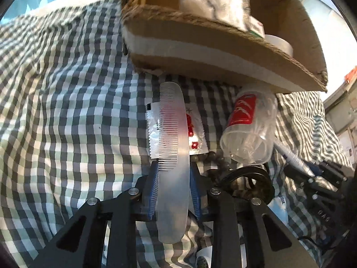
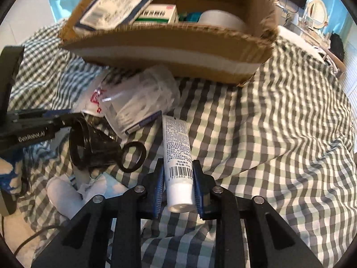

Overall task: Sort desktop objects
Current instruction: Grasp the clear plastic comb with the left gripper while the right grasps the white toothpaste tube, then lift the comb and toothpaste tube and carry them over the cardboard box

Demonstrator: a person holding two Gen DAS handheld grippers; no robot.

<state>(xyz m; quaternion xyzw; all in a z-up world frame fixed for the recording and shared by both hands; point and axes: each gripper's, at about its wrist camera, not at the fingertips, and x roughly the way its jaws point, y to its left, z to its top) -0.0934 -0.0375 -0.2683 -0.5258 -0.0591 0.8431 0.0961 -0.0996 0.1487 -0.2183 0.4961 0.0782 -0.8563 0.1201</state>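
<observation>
My left gripper (image 1: 174, 169) is shut on a translucent white comb (image 1: 173, 156), which stands on end between the blue pads and reaches up past a foil sachet with red print (image 1: 196, 129). My right gripper (image 2: 178, 169) is shut on a white tube with a barcode (image 2: 178, 156), cap end toward the camera. An open cardboard box (image 2: 169, 51) stands behind both, holding a printed packet (image 2: 118, 2), a small green and white carton (image 2: 160, 13) and a roll of white tape (image 2: 221, 19). The left gripper's black body (image 2: 29, 131) shows at the left of the right wrist view.
On the checked cloth (image 1: 67, 111) lie a clear plastic cup with a red label (image 1: 247, 129), a black cup-like part with a ring (image 2: 100, 147), a clear bag of cotton swabs (image 2: 138, 102), a pen (image 1: 294, 156) and dark beads (image 1: 214, 158). The cloth is rumpled at the right.
</observation>
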